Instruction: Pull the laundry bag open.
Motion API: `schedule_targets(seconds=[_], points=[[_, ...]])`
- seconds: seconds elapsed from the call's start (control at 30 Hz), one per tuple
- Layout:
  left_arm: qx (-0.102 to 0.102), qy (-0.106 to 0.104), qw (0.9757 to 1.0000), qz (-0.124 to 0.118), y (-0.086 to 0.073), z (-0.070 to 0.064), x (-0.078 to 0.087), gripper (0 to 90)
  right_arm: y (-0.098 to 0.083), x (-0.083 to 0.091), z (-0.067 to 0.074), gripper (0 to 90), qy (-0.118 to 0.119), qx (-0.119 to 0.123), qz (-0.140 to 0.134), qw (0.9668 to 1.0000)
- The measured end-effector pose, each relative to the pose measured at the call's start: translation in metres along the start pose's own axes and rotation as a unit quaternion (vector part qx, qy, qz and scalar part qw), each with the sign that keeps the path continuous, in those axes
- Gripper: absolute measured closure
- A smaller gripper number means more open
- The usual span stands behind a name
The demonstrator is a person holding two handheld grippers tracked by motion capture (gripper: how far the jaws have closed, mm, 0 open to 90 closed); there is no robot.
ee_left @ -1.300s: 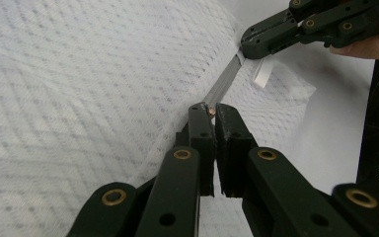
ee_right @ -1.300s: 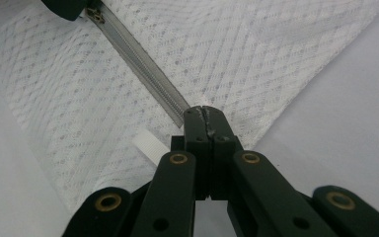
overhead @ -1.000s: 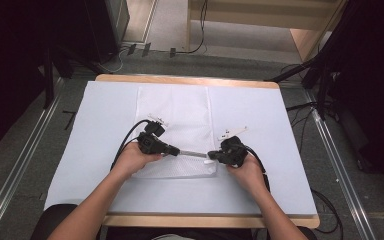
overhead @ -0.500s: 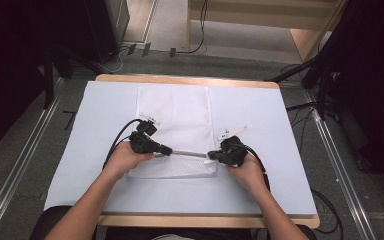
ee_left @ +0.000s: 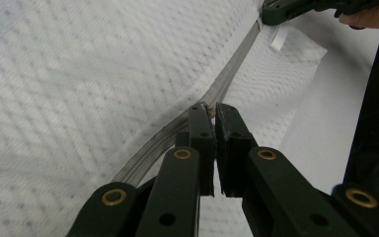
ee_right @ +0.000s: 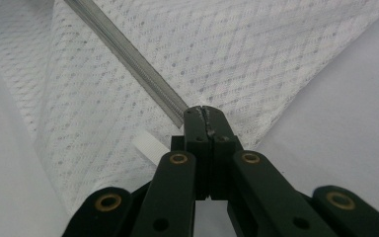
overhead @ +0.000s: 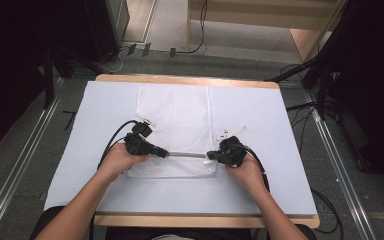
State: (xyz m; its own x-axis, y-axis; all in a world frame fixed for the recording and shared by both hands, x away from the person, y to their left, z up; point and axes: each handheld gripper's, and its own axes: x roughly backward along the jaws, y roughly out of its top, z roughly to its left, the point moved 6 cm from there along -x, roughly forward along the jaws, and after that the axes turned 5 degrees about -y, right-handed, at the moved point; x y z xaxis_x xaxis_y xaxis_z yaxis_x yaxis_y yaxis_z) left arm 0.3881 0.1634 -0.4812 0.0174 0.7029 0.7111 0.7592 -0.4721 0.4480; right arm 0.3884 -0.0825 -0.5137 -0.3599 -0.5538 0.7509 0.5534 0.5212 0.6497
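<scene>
A white mesh bag (overhead: 172, 112) lies flat mid-table, and its grey zipper (overhead: 187, 154) runs across near the bag's front edge. My left gripper (overhead: 164, 152) is shut on the zipper's small pull, pinched at its tips (ee_left: 211, 109), with the zipper (ee_left: 232, 74) running away toward my right gripper (ee_left: 286, 10). At the zipper's right end my right gripper (overhead: 211, 155) is shut on the bag's edge (ee_right: 203, 111). The zipper (ee_right: 128, 57) stretches taut from there, and a white tag (ee_right: 148, 145) hangs just beside the jaws.
A pale sheet (overhead: 280, 130) covers the wooden table (overhead: 190, 80). Black cables (overhead: 112, 142) loop from both grippers onto the sheet. Metal rails (overhead: 25, 165) run along the floor on both sides. Bare sheet surrounds the bag.
My left gripper has slid to the left along the zipper, so a longer stretch of zipper shows between the two grippers. The right gripper has stayed put.
</scene>
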Motion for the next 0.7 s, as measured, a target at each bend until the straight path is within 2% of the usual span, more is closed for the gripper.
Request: schedule_targets(seconds=[0.23, 0.37, 0.5, 0.67, 0.7], points=[[0.009, 0.010, 0.9999, -0.011, -0.008, 0.008, 0.015, 88.1, 0.000, 0.000, 0.000, 90.0, 0.002, -0.003, -0.002, 1.0000], [0.017, 0.016, 0.9994, -0.026, -0.012, 0.014, 0.027, 88.1, 0.000, 0.000, 0.000, 90.0, 0.003, -0.003, -0.002, 1.0000], [0.027, 0.026, 0.9990, -0.026, -0.018, 0.021, 0.035, 88.1, 0.000, 0.000, 0.000, 90.0, 0.003, -0.001, -0.002, 1.0000], [0.037, 0.024, 0.9986, -0.027, -0.026, 0.027, 0.045, 88.0, 0.000, 0.000, 0.000, 90.0, 0.003, -0.002, -0.003, 1.0000], [0.037, 0.031, 0.9985, -0.027, -0.028, 0.029, 0.047, 88.0, 0.000, 0.000, 0.000, 90.0, 0.003, -0.003, -0.002, 1.0000]])
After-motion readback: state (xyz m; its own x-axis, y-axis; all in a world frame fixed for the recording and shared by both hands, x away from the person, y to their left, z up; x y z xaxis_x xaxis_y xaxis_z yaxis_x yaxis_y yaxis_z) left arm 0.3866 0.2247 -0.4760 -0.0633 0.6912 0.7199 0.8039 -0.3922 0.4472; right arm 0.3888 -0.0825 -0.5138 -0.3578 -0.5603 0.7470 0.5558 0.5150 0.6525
